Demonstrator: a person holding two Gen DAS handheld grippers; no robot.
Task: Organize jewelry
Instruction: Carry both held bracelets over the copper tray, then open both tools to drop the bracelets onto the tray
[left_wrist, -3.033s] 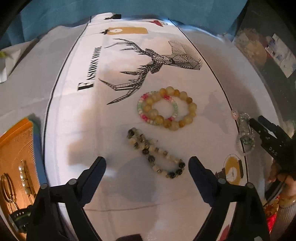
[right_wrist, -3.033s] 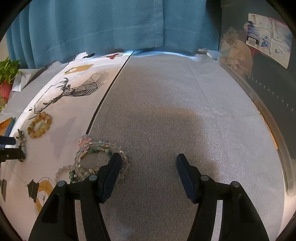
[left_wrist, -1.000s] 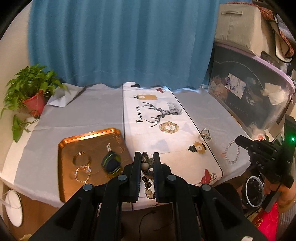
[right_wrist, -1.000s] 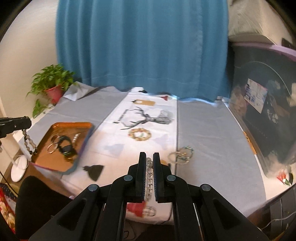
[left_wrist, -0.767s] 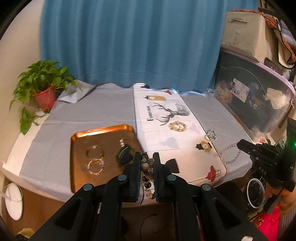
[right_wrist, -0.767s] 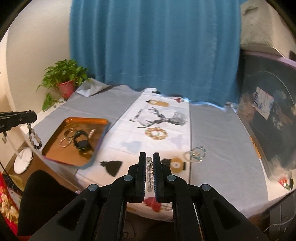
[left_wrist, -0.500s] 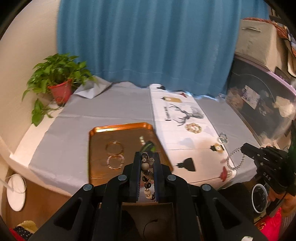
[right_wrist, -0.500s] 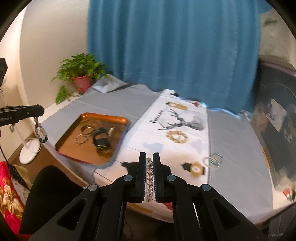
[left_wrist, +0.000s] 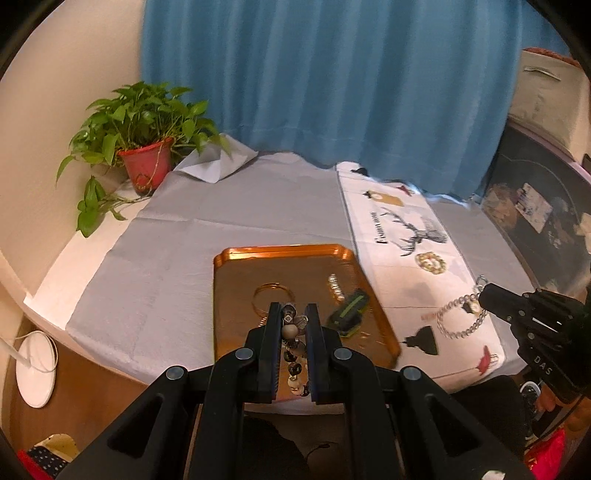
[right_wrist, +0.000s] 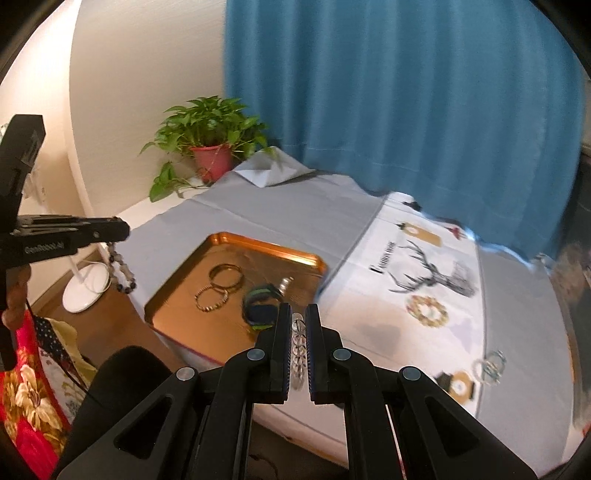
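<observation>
Left gripper (left_wrist: 293, 314) is closed on a dark beaded bracelet (left_wrist: 293, 354), which hangs above the near edge of the orange tray (left_wrist: 280, 252); right gripper (right_wrist: 297, 314) is closed on a clear beaded bracelet (right_wrist: 298, 347), held over the table's near edge, beside the tray.

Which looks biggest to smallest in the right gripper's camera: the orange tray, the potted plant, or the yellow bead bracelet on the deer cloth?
1. Orange tray, the widest of the three.
2. Potted plant, somewhat smaller here, though it stands farther back, so its true size is unsure.
3. Yellow bead bracelet, clearly the smallest.
</observation>
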